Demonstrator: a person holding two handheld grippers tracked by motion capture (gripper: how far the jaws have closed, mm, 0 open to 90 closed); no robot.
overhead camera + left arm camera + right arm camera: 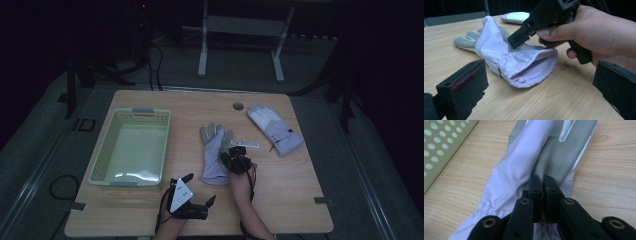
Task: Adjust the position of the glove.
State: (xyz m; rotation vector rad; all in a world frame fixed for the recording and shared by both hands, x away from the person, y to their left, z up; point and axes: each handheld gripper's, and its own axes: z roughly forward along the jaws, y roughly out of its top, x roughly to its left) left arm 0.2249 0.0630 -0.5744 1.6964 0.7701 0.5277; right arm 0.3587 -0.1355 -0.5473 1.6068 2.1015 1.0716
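Two gloves lay on the wooden table (295, 185) — the nearer glove (216, 155) near the middle, its grey palm partly folded under lilac cloth, and the second glove (275, 129) farther back toward the right. The right gripper (235, 159) pressed down on the nearer glove close to its cuff, and its jaws were together, with a bit of the fabric seemingly caught between them. The left gripper (192, 190) waited near the front edge, beside the pale green basket (107, 150), with its jaws wide apart and nothing between them.
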